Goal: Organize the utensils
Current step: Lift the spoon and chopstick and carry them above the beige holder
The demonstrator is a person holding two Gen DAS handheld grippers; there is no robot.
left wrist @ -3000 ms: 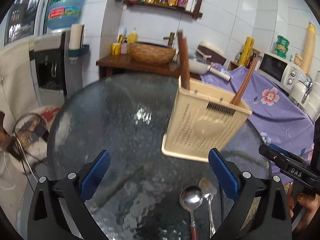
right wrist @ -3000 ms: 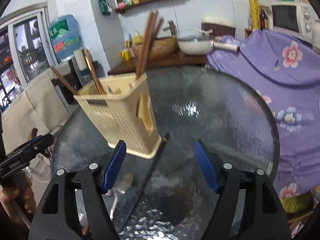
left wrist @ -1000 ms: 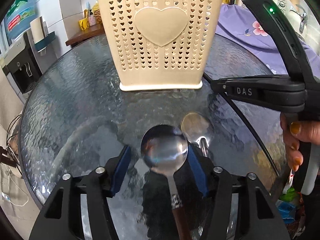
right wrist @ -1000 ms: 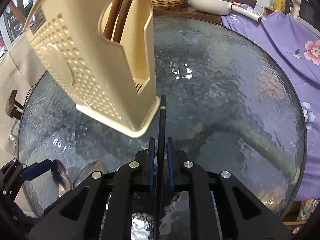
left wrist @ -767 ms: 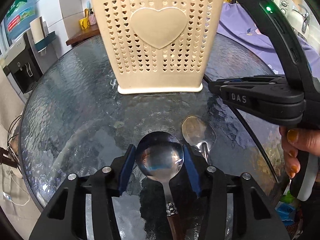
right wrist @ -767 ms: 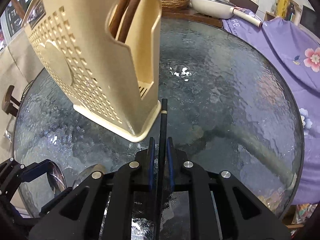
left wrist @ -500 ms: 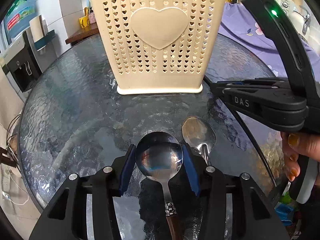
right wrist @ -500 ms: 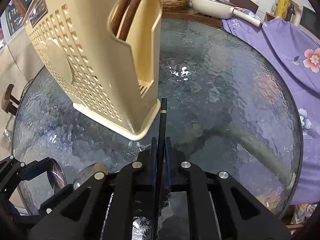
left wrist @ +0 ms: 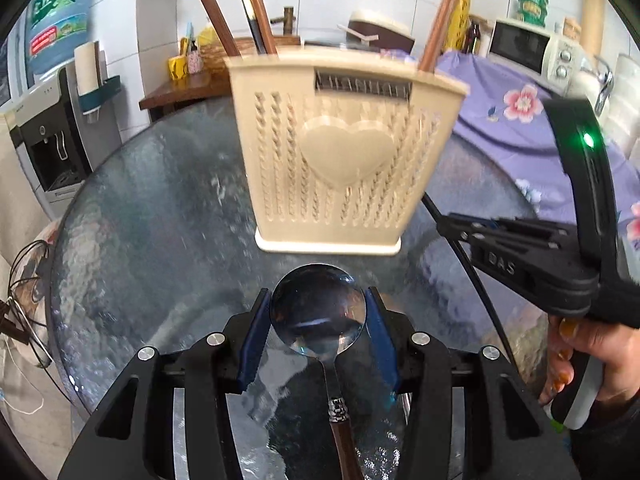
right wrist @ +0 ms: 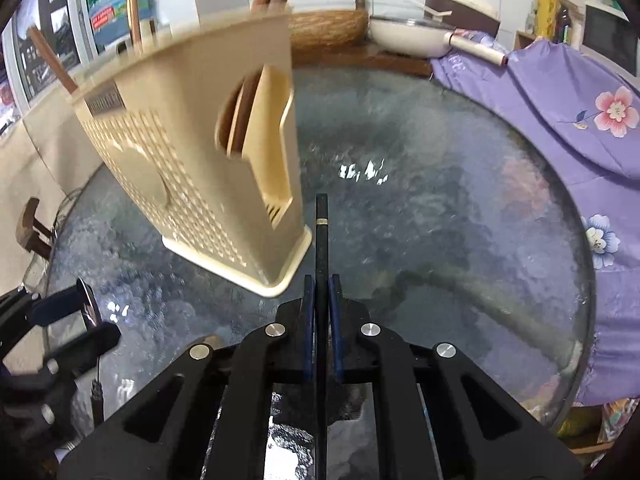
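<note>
My left gripper is shut on a steel spoon with a brown handle, held above the glass table. A cream perforated utensil holder with several wooden chopsticks stands just ahead of it; it also shows in the right wrist view. My right gripper is shut on a black chopstick that points forward past the holder's right corner. The right gripper also shows in the left wrist view, at the right. The left gripper and spoon appear at the left of the right wrist view.
The round textured glass table carries the holder. A purple floral cloth covers furniture at the right. A water dispenser stands at the left, a counter with a basket, pan and microwave behind.
Both grippers have lifted off the table with the spoon and the black chopstick. The holder now looks farther off and its top with chopsticks is in view. The second spoon is no longer visible.
</note>
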